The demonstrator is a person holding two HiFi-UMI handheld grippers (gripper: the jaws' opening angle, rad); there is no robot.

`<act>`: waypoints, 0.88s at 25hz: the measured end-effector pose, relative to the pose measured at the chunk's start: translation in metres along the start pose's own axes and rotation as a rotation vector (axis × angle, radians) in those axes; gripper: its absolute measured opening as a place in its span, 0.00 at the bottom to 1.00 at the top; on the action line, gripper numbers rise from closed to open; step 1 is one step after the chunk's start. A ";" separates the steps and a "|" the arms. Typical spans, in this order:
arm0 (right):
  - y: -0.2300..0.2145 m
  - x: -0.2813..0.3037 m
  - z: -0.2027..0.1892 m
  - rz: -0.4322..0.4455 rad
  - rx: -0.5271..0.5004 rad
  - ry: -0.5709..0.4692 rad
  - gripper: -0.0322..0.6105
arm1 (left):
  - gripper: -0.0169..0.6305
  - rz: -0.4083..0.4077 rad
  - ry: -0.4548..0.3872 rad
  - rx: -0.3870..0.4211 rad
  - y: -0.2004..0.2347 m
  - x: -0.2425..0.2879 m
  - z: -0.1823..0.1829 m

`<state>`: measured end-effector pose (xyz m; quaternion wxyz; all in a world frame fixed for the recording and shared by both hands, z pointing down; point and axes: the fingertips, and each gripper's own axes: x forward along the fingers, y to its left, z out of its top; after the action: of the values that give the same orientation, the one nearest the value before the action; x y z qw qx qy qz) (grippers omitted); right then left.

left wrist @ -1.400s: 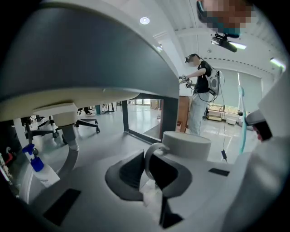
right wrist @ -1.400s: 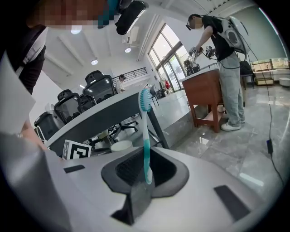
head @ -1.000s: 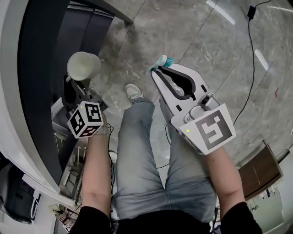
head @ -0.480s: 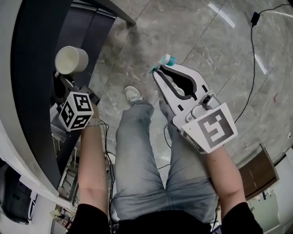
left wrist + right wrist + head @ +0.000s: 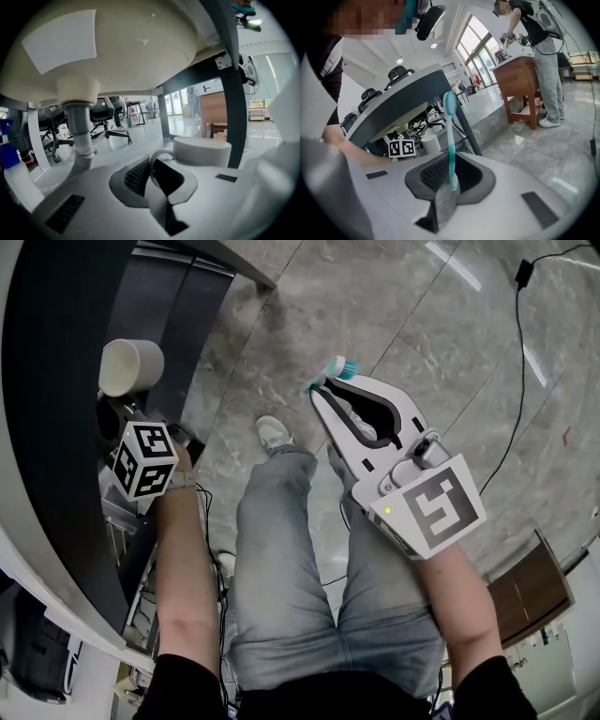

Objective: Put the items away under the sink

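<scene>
The left gripper (image 5: 157,173) was the nearer of the two to the sink (image 5: 117,47). It was positioned beneath the basin, to the right of the drain pipe (image 5: 79,136), with its jaws almost together and just tightened on the handle of the white mug (image 5: 201,150), which projected straight ahead of the jaws with its mouth up. The right gripper (image 5: 450,183) was held outside the sink's frame, to its right, jaws closed on the lower end of the toothbrush (image 5: 450,136), whose long axis stood upright with the bristle head uppermost.
</scene>
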<state>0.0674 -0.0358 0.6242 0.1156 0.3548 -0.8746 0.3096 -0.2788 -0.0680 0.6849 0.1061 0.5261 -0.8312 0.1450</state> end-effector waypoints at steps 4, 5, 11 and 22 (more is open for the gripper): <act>-0.003 0.001 0.000 -0.006 0.001 -0.002 0.14 | 0.09 0.080 0.011 -0.054 0.020 0.007 -0.003; -0.002 0.002 -0.001 0.000 0.006 -0.001 0.14 | 0.09 0.088 0.012 -0.058 0.021 0.007 -0.004; 0.001 0.005 -0.002 0.011 0.007 0.003 0.14 | 0.09 0.094 0.038 -0.106 0.025 0.006 -0.016; -0.002 0.006 0.000 0.001 0.000 0.021 0.14 | 0.21 0.110 0.098 -0.194 0.035 0.002 -0.029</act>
<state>0.0644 -0.0405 0.6280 0.1247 0.3510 -0.8735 0.3134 -0.3109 -0.0451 0.7085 0.1888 0.4594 -0.8627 0.0949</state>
